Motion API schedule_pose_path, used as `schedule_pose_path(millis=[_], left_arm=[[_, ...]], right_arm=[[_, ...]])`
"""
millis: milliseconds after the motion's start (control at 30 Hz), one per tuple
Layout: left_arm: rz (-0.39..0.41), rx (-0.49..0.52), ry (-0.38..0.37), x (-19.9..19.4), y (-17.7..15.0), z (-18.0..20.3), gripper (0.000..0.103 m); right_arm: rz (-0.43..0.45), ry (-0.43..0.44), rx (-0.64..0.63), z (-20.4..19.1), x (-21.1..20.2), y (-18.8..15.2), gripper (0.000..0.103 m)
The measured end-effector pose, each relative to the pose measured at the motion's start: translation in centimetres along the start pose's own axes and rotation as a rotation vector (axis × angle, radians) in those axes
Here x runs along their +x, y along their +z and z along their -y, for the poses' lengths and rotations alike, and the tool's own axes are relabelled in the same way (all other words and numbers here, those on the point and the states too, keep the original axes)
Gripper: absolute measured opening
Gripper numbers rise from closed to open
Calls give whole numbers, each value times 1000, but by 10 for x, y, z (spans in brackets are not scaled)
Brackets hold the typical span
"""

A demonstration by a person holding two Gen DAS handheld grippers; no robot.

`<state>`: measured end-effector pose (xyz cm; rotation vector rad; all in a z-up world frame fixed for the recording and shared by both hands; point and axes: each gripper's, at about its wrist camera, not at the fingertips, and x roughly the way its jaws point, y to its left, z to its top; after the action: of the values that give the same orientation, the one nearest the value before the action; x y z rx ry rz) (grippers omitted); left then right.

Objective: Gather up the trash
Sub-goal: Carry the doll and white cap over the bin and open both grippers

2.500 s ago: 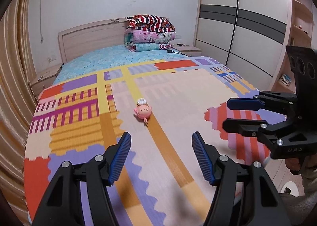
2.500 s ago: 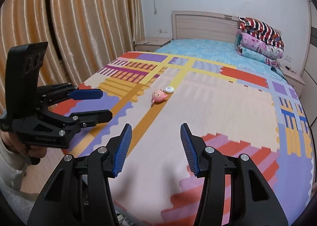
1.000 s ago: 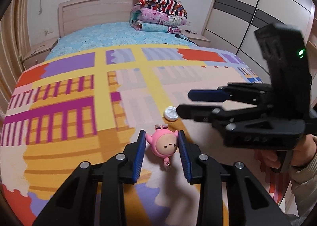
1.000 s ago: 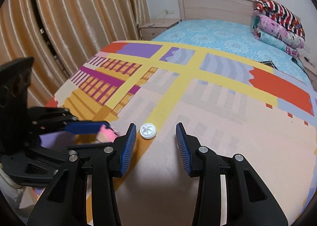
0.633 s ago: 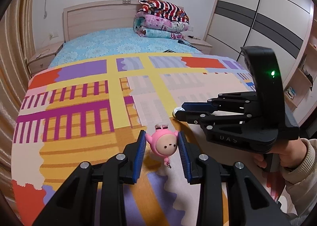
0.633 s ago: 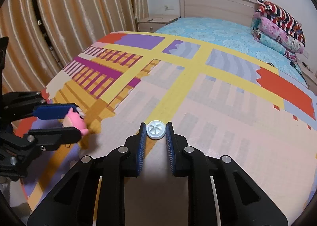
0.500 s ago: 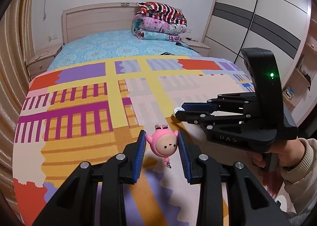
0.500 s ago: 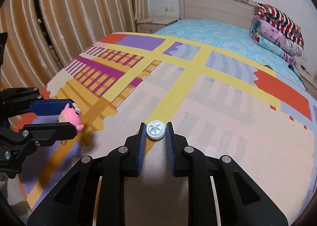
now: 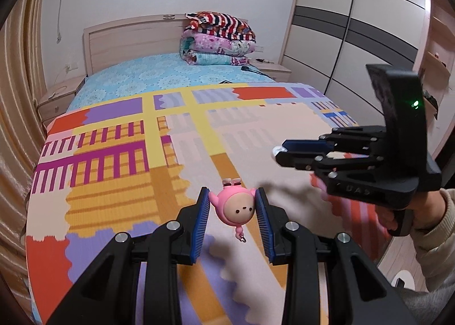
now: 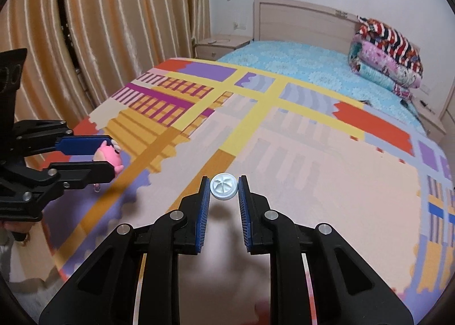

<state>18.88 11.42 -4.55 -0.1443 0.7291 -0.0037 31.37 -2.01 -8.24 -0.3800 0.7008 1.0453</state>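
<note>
My left gripper point(image 9: 233, 205) is shut on a small pink round-headed toy figure point(image 9: 236, 209) with a little hook hanging under it, held above the patterned mat. It also shows in the right wrist view point(image 10: 109, 157) at the left. My right gripper point(image 10: 224, 187) is shut on a small white round cap point(image 10: 224, 186) with a star pattern, held above the mat. In the left wrist view the right gripper point(image 9: 280, 154) is at the right, the cap's white edge point(image 9: 276, 150) peeking at its tip.
A colourful patterned mat point(image 9: 119, 154) covers the near half of the bed, blue sheet point(image 9: 159, 74) behind. Folded quilts point(image 9: 219, 40) lie by the headboard. A wardrobe point(image 9: 355, 40) stands on the right, curtains point(image 10: 99, 26) on the left, nightstands beside the headboard.
Both grippers closed on their objects about a second ago. Since then both have lifted and drawn back from the mat, carrying the toy and the cap.
</note>
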Motion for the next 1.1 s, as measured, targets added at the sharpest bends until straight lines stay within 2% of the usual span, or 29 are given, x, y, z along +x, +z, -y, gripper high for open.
schedule_pose_path(millis=[267, 567, 867, 1100], left_arm=[[21, 26, -11, -34, -25, 22, 32], [37, 36, -17, -67, -64, 44, 32], [18, 42, -30, -78, -100, 60, 32], [-36, 79, -68, -69, -130, 83, 32]], right_arm=[[45, -4, -47, -24, -47, -22, 21], [78, 62, -31, -45, -88, -56, 21], [77, 67, -67, -74, -118, -96, 21], [38, 94, -51, -87, -119, -128, 21]])
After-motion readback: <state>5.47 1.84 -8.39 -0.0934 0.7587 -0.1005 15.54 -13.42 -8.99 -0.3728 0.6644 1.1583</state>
